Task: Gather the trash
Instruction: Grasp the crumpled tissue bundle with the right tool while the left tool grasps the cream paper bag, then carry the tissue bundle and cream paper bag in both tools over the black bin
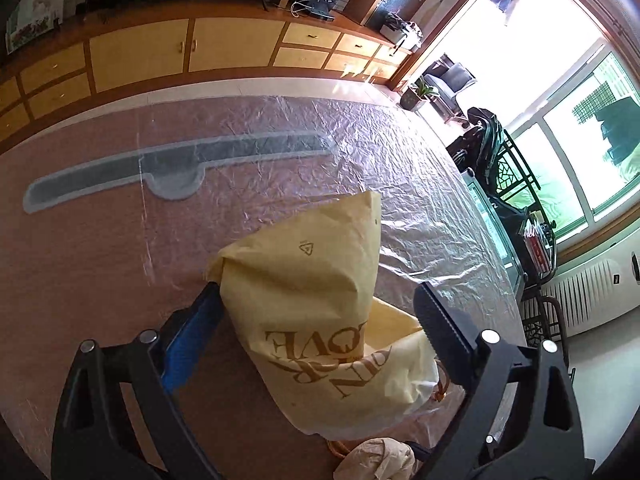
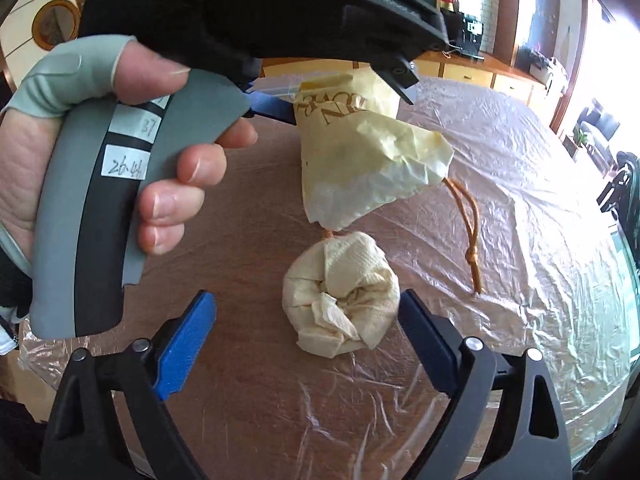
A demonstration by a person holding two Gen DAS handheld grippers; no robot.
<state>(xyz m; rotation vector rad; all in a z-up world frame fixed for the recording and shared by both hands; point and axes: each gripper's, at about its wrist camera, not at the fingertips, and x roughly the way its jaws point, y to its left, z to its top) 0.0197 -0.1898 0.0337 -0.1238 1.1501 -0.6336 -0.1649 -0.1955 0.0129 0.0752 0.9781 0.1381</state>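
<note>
Pale yellow paper bag (image 1: 320,292) with gold lettering, that's the thing up front, standing on the table (image 1: 100,260) between the spread fingers of the left gripper (image 1: 320,312). The blue pad (image 1: 192,336) sits at the bag's left edge and the dark pad (image 1: 440,332) presses near its right fold; the tongs are wide, and whether they actually pinch the bag I cannot tell from here. From the right wrist view, that same left gripper (image 2: 348,92) reaches in from above, a bare hand (image 2: 132,140) with a grey finger sleeve wrapped round its grey-and-black handle, and the bag (image 2: 360,160) looks tipped, its lower corner crumpled. An orange cord (image 2: 468,224) trails from the bag across the clear plastic sheet (image 2: 540,220) covering the brown table.

Just below the bag, a crumpled cream paper-towel ball (image 2: 340,296) lies on the table. The right gripper (image 2: 308,312) has it framed: jaws open wide, the dark finger (image 2: 424,332) touching or just beside the ball's right side, the blue finger (image 2: 188,332) well apart on the left. In the left wrist view the ball (image 1: 376,460) peeks in at the bottom edge.

Behind, wooden cabinets (image 1: 160,52) and a bright window (image 1: 580,120).
</note>
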